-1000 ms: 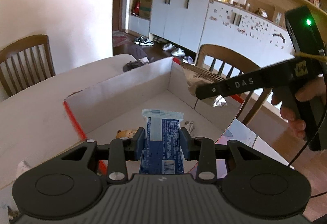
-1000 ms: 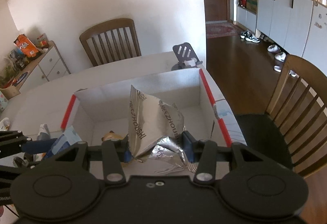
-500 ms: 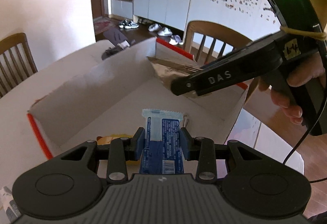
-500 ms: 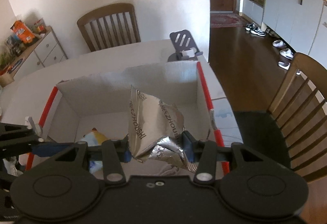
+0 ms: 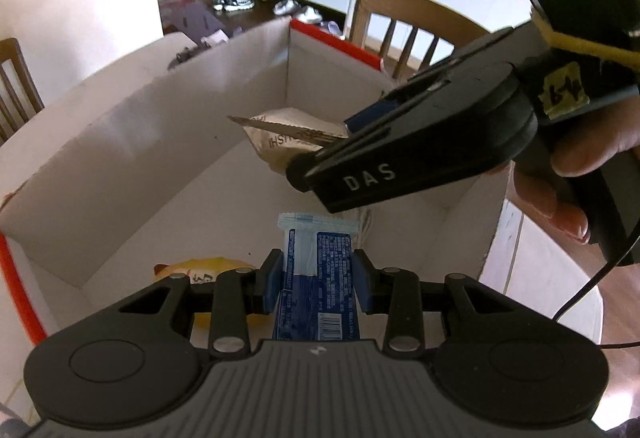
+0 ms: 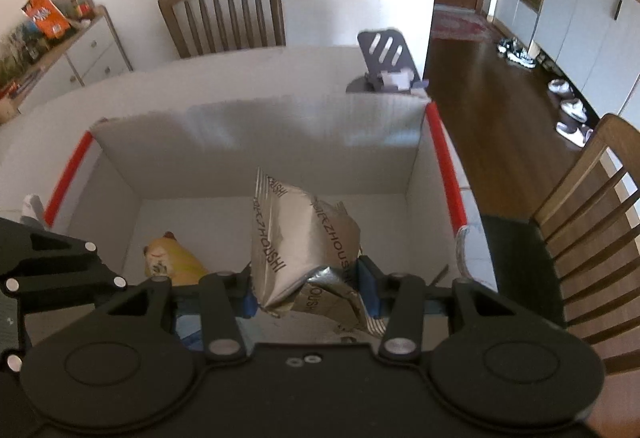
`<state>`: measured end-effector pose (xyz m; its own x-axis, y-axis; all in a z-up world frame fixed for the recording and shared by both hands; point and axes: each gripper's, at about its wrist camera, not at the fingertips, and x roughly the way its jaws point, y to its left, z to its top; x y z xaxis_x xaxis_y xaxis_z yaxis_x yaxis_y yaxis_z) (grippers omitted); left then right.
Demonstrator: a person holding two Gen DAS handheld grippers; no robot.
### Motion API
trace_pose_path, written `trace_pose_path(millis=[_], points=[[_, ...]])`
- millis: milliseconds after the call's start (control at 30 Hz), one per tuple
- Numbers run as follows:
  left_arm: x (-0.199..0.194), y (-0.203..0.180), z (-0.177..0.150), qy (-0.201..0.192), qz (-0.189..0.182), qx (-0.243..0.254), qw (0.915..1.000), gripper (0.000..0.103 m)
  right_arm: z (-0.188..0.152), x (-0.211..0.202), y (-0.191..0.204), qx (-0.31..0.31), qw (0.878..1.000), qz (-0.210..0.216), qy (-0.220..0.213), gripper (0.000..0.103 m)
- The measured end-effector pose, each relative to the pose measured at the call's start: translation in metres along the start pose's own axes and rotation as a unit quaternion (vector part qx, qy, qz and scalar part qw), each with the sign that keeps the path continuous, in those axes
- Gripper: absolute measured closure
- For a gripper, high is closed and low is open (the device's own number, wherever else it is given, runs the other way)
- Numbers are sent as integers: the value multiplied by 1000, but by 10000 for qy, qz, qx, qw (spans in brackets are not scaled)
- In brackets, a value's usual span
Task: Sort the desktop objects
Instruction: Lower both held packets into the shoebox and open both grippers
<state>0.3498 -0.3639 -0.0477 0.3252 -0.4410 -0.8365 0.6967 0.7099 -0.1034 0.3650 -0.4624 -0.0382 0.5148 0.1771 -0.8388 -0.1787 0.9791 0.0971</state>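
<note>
While both grippers hang over an open cardboard box on a white desk, a snack is gripped in each. The left gripper is clamped on a blue packet, which is pinched at its sides between the blue pads and stands lengthwise along the fingers, its crimped pale end pointing over the box floor. The right gripper is clamped on a crumpled silver bag, which is held by its lower part and rises above the pads; in the left wrist view the same gripper is seen from the side, carried by a hand wrapped around its black handle, with the silver bag jutting out above the far right part of the box. A yellow packet is seen lying on the box floor near the left wall, just beyond the left gripper's fingers. Red tape is seen along the box's right rim, and another strip along its left rim. A dark phone stand is seen on the desk just behind the far right corner of the box. Wooden chairs are drawn up at the far edge and at the right edge of the desk.
</note>
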Motion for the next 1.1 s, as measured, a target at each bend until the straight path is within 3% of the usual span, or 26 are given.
trace_pose_path(millis=[367, 667, 733, 900, 1100], points=[[16, 11, 0, 431, -167, -236, 9987, 68, -4, 23, 0, 45, 9991, -49, 421, 57], [23, 17, -2, 753, -168, -270, 9967, 67, -5, 27, 3, 56, 9988, -51, 481, 54], [21, 18, -3, 720, -184, -293, 9968, 66, -6, 27, 2, 95, 9988, -37, 486, 51], [16, 21, -4, 599, -159, -418, 9972, 48, -6, 21, 3, 113, 9991, 41, 412, 41], [1, 20, -5, 363, -197, -524, 9978, 48, -6, 10, 6, 150, 9994, 85, 304, 36]])
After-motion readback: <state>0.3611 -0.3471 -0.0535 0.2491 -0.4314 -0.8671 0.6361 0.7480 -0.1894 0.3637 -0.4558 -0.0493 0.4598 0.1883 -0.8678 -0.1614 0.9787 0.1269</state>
